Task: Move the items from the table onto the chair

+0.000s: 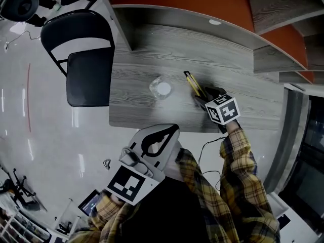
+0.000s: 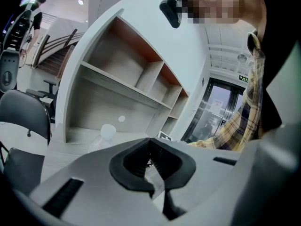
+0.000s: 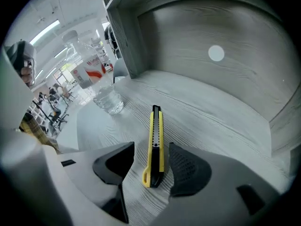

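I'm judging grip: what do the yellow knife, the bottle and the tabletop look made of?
Knife: smooth yellow and black casing, probably plastic.
Bottle: see-through wall, likely thin plastic.
Tabletop: matt grey with printed-looking wood grain, perhaps laminate.

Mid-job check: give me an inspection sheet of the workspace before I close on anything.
Surface: grey wood-grain table, mostly bare.
Job's things: knife lying flat on the table; bottle upright, apart from it; chair at the table's left end, nothing on its seat.
Clutter: nothing seen.
Grippers: right gripper open, jaws either side of the knife, not pressing; left gripper shut, empty, short of the table.
Cables: thin black cable below the table edge, by the right sleeve.
Surroundings: shelves behind the table; glossy floor.
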The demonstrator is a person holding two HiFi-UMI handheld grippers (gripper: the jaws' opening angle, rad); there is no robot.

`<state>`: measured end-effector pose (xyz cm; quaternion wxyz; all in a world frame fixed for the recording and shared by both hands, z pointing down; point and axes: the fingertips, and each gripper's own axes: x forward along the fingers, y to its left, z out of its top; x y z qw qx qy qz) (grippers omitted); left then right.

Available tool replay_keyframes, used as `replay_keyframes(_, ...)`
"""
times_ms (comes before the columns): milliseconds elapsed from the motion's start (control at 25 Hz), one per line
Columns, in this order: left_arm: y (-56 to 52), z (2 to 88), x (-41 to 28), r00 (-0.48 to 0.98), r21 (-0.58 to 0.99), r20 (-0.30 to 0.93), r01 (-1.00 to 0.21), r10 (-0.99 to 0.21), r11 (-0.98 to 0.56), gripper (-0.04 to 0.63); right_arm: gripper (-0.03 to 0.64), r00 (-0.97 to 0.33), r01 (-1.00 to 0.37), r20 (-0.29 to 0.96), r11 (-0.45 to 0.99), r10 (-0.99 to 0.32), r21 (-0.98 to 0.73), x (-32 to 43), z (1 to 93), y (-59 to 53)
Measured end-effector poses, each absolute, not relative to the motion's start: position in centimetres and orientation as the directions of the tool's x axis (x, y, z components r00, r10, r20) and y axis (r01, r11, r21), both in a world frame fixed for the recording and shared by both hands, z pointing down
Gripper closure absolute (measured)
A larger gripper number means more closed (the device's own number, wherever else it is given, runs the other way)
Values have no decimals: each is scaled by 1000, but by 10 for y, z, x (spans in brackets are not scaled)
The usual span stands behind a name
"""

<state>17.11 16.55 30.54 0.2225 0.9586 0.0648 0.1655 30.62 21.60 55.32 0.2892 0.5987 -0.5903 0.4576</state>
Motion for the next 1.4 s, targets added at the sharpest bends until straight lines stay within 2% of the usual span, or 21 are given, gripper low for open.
replay_keyframes(400, 165, 315, 167, 936, 464, 305, 17, 178, -885, 591, 402, -87, -974, 908, -156, -410, -164, 312, 574, 217)
replay_keyframes(440, 164, 315, 167, 936, 464, 305, 16, 177, -885, 591, 409, -76, -976, 911, -156, -405, -151, 314, 576, 218)
replay_keyframes(560, 164, 316, 166, 936, 462, 305, 15, 175, -887, 591, 485, -36, -985, 920, -139, -390, -98, 319, 579, 220)
replay_keyframes(840, 163, 314, 167, 939, 460, 296, 20, 175, -888, 591, 489, 10, -996, 941, -87, -337, -20, 317, 582, 219)
replay_keyframes(1120, 161, 305, 166, 947, 453, 278, 20, 163, -891, 591, 489, 26, -986, 930, -161, -368, -36, 317, 575, 223)
replay_keyframes(1400, 161, 293, 160, 956, 443, 253, 23, 149, -896, 591, 491, 40, -947, 878, -299, -476, -119, 313, 541, 225)
